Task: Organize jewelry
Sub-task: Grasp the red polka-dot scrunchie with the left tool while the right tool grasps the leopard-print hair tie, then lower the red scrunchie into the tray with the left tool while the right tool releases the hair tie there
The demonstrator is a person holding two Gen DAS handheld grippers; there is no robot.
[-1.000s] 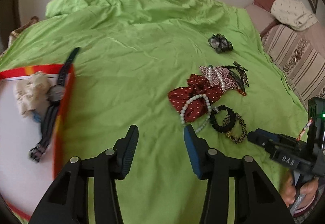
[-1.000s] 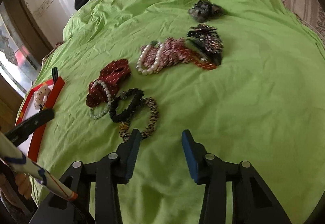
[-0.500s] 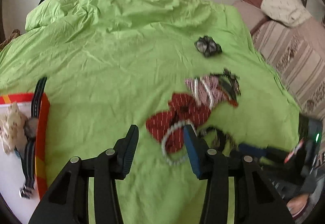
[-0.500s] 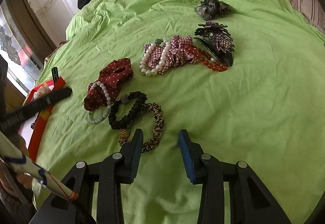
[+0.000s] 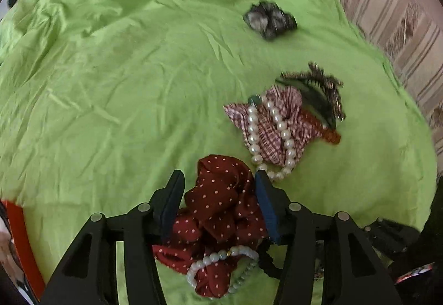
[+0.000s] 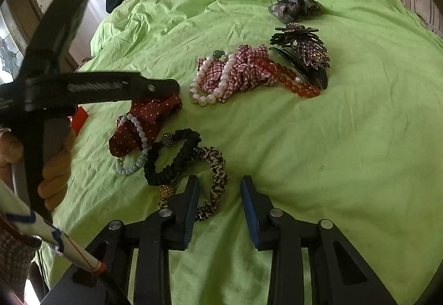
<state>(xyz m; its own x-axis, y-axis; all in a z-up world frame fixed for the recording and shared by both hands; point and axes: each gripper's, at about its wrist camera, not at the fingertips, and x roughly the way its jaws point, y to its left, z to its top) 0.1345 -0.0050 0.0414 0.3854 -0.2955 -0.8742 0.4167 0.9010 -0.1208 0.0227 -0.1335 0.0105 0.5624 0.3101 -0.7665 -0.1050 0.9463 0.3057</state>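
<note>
Wrinkled green sheet covers bed beside striped cushion.

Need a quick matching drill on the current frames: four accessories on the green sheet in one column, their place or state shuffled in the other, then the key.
Things
1. red polka-dot scrunchie
2. large pearl strand
3. grey ruffled scrunchie
4. leopard-print scrunchie

Places or states
A. farthest up the sheet, lying alone
B. between the left gripper's opening jaws, not yet clamped
C. draped over the checked scrunchie
D. passing behind the right gripper's left finger, while its jaws close on nothing

Pairs: 1-B, 2-C, 3-A, 4-D
</note>
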